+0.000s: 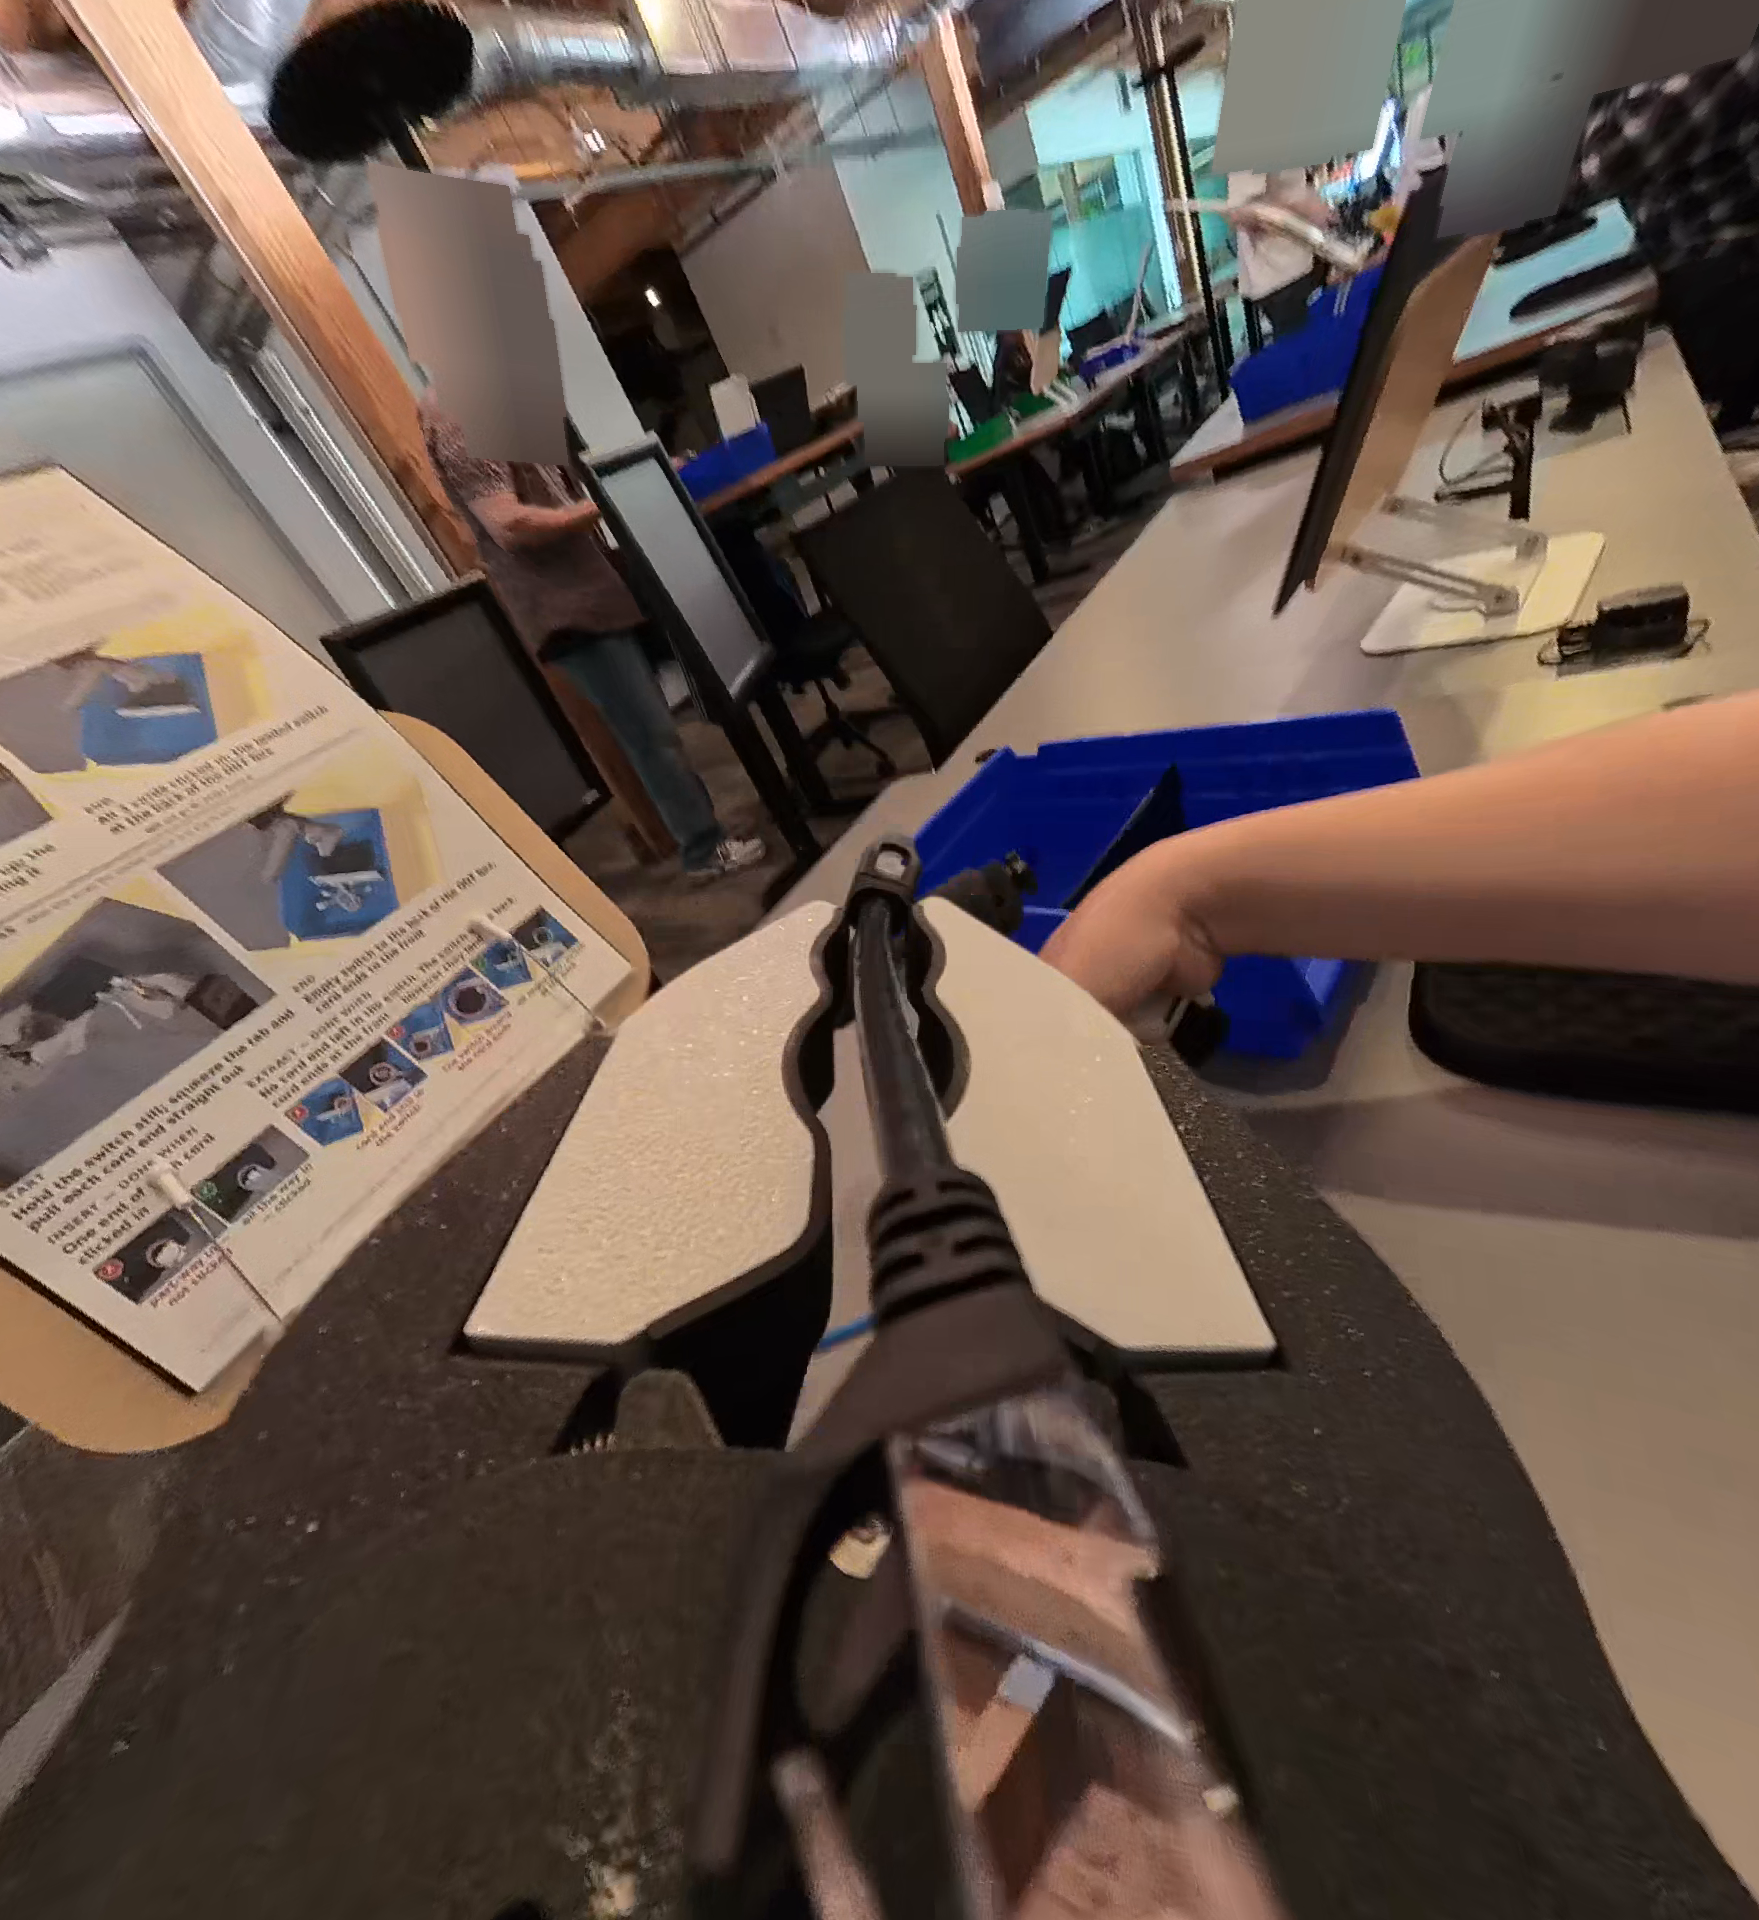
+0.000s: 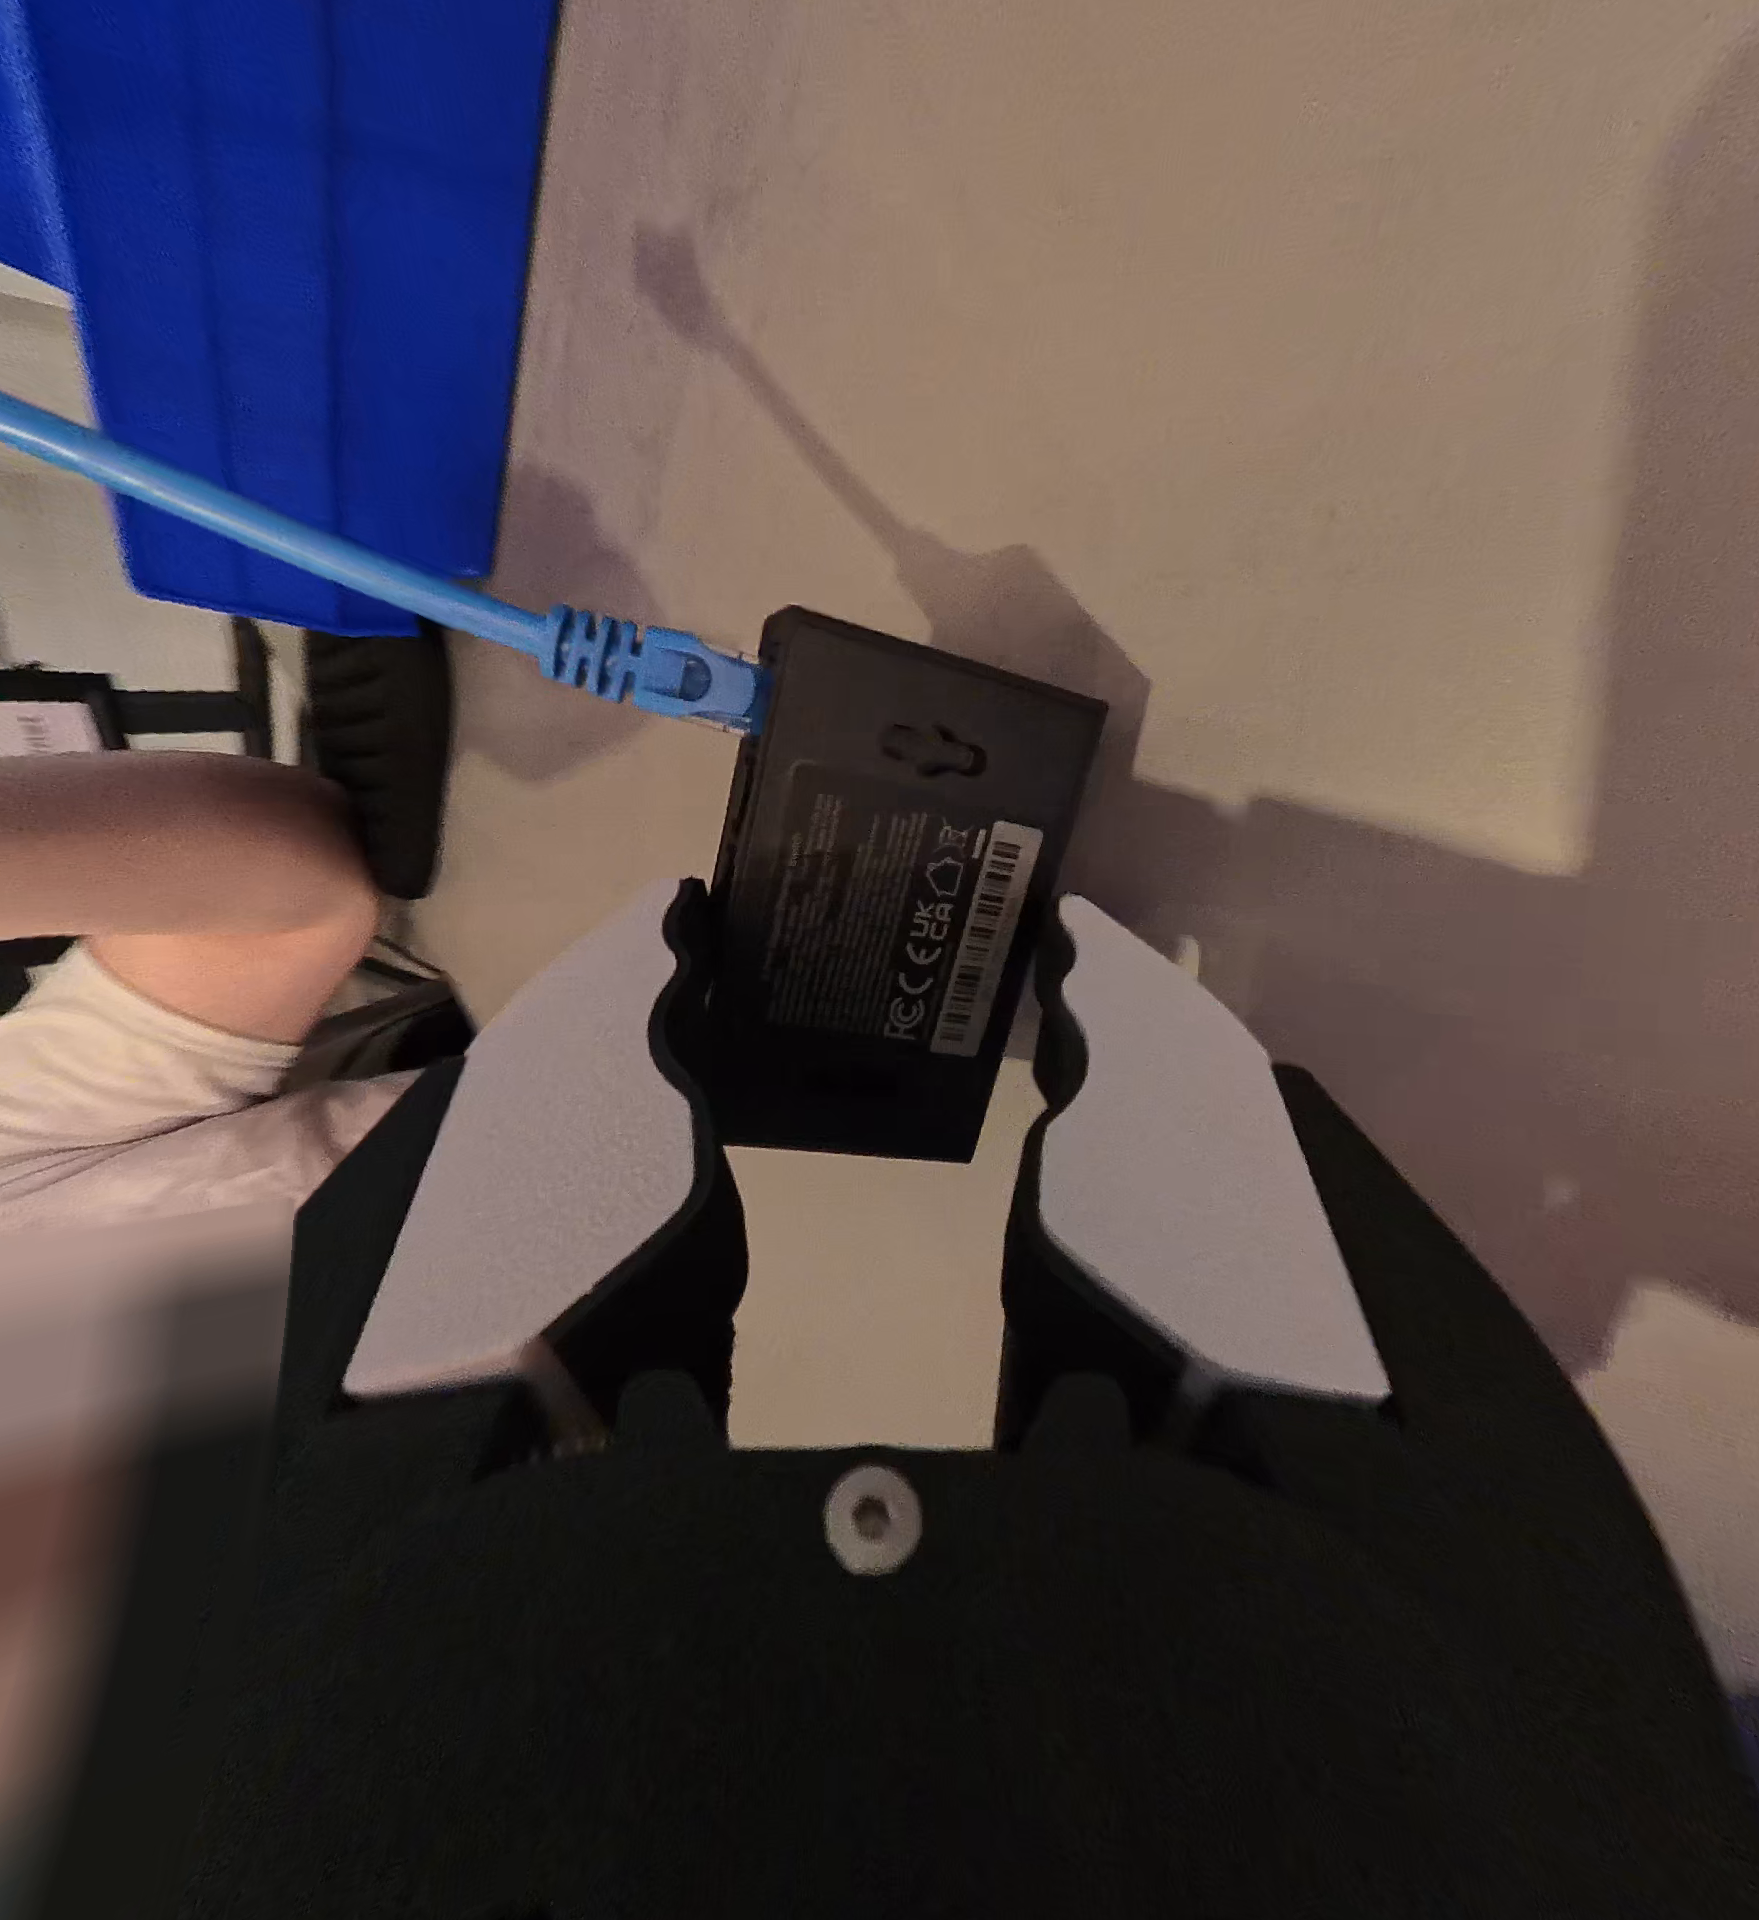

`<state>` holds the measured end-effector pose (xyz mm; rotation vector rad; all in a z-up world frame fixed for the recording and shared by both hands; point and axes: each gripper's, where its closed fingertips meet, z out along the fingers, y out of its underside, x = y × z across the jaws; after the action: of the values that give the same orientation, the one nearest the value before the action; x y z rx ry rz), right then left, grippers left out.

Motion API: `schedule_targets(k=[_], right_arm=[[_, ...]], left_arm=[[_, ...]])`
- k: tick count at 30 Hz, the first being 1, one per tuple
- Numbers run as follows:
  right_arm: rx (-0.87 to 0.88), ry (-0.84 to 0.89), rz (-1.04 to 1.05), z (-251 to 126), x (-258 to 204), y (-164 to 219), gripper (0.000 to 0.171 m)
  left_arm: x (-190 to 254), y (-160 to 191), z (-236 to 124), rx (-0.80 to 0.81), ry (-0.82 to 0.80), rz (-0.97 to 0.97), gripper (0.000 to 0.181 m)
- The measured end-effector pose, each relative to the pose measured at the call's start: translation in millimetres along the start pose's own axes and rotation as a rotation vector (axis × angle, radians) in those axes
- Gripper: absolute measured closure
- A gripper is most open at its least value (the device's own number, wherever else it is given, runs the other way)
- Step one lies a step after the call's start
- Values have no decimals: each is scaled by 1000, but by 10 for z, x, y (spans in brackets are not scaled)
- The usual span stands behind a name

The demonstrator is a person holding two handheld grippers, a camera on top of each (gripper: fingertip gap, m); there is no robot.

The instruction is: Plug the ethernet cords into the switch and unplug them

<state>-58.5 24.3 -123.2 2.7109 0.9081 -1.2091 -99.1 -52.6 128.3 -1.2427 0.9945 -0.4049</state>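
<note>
Between the closed fingers of the left gripper point(image 1: 880, 1029) runs a black ethernet cord point(image 1: 901, 1081), its long axis pointing straight ahead, ribbed boot toward the camera. Over the pale table point(image 2: 1270, 312), the right gripper point(image 2: 870, 1029) clamps a black switch point(image 2: 906, 883), label side up, tilted slightly right. A blue ethernet cord point(image 2: 594, 649) is plugged into its upper left edge, trailing leftward past a blue bin point(image 2: 262, 312).
</note>
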Motion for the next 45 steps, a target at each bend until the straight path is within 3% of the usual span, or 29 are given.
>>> schedule_targets(k=[10, 22, 29, 45], right_arm=[[250, -346, 3, -381, -363, -240, 113], [119, -280, 102, -93, -129, -25, 113], [-4, -142, 128, 24, 55, 155, 114], [31, 27, 106, -157, 282, 130, 113]], left_arm=[[-224, 585, 168, -186, 6, -170, 171], [-216, 762, 229, -262, -2, -120, 171], [-174, 857, 292, -286, 16, -127, 171], [50, 907, 398, -303, 84, -103, 171]])
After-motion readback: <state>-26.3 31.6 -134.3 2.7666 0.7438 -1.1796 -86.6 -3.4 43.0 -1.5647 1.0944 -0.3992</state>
